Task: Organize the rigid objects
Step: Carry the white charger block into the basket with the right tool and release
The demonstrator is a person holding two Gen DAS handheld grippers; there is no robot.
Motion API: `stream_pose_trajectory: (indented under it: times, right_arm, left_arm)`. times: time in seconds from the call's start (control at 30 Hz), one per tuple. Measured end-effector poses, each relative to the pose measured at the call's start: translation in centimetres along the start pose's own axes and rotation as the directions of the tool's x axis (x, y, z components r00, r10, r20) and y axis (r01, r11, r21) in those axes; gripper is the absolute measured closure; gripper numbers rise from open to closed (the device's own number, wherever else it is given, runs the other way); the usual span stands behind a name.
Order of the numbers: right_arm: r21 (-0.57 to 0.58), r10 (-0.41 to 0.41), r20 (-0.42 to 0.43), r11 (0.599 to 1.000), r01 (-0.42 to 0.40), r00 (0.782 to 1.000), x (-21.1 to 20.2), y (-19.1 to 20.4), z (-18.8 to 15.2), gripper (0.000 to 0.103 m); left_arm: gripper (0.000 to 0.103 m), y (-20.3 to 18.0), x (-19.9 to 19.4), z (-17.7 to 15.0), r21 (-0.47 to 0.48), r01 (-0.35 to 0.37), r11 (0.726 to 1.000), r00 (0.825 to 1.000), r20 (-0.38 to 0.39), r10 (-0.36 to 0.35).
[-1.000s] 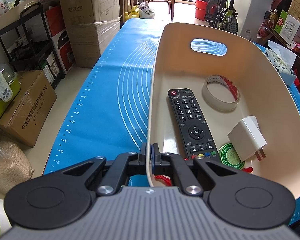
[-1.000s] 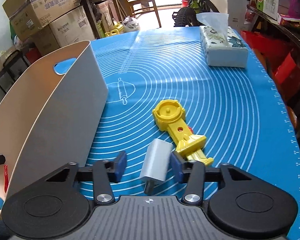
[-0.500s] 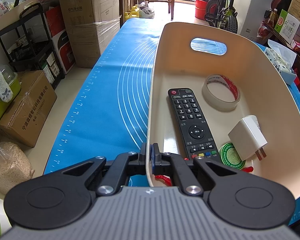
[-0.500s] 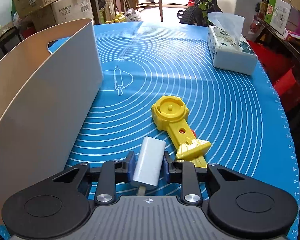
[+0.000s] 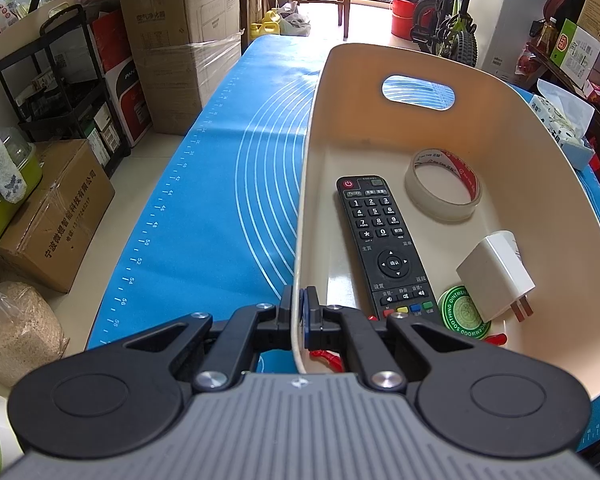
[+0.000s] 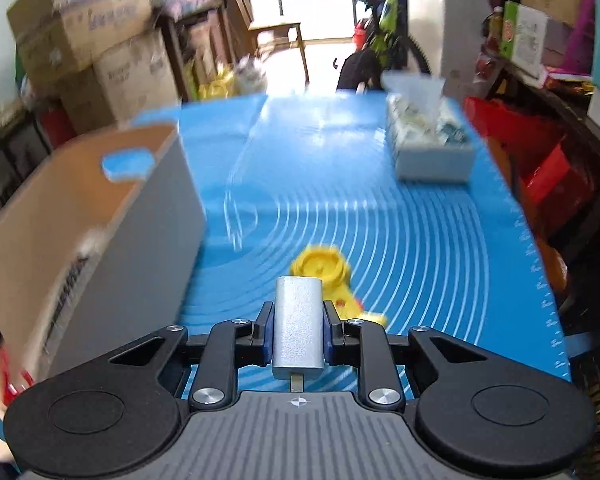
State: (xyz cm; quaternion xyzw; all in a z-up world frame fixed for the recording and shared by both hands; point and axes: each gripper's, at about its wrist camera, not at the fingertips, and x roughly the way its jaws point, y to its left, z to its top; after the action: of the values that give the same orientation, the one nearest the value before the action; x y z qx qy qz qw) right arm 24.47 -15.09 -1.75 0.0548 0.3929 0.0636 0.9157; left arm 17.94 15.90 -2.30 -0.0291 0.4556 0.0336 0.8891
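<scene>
My left gripper [image 5: 299, 316] is shut on the near rim of a cream bin [image 5: 540, 152] standing on the blue mat. Inside the bin lie a black remote [image 5: 382, 240], a tape roll [image 5: 444, 184], a white charger [image 5: 496, 276], a green tin [image 5: 462, 312] and a small red piece [image 5: 326, 356]. My right gripper [image 6: 298, 332] is shut on a silver-grey adapter [image 6: 298, 328] and holds it above the mat. A yellow toy [image 6: 328, 276] lies on the mat just beyond it. The bin shows at the left of the right wrist view [image 6: 100, 248].
A tissue box [image 6: 428, 144] stands at the far right of the blue mat [image 6: 380, 220]. Cardboard boxes [image 5: 184, 40], a black shelf [image 5: 60, 92] and a bicycle [image 5: 448, 20] stand around the table. The right wrist view is motion-blurred.
My right gripper closed on the silver-grey adapter and lifted it off the mat, with the view tilting up. The left gripper and bin have not moved.
</scene>
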Motion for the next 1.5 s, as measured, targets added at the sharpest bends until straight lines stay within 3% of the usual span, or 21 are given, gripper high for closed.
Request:
stream_pose_trajectory:
  times: [0.23,0.47,0.8,1.07,1.3,1.5]
  right_arm:
    - [0.003,0.049,0.183,0.999,-0.051,0.982,-5.1,1.1,2.5,0.071]
    - [-0.111,0.180,0.254,0.981,-0.156,0.950,-7.8,6.5,4.1,0.071]
    - [-0.295,0.348,0.081,0.903,-0.311,0.934,-6.3,16.2,2.8,0.071]
    - [-0.373,0.271,-0.072,0.885,-0.278,0.960,-2.7,19.0,0.5,0.071]
    - [-0.383,0.190,-0.184,0.890,-0.249,0.964,0.0,18.8,-0.6,0.071]
    - [-0.376,0.171,-0.205,0.896,-0.239,0.964,0.5,17.8,-1.4,0.068]
  left_arm:
    - [0.098,0.1,0.0,0.0,-0.003,0.001,1.000,1.000,0.000,-0.001]
    - [0.098,0.1,0.0,0.0,-0.006,0.001,1.000,1.000,-0.001,-0.001]
    - [0.098,0.0,0.0,-0.1,-0.004,-0.001,1.000,1.000,-0.001,0.001]
    - [0.098,-0.1,-0.1,-0.1,-0.009,-0.001,1.000,1.000,0.000,0.001]
    - [0.098,-0.1,-0.1,-0.1,-0.009,-0.001,1.000,1.000,0.001,0.001]
    - [0.098,-0.1,-0.1,-0.1,-0.009,-0.001,1.000,1.000,0.001,0.001]
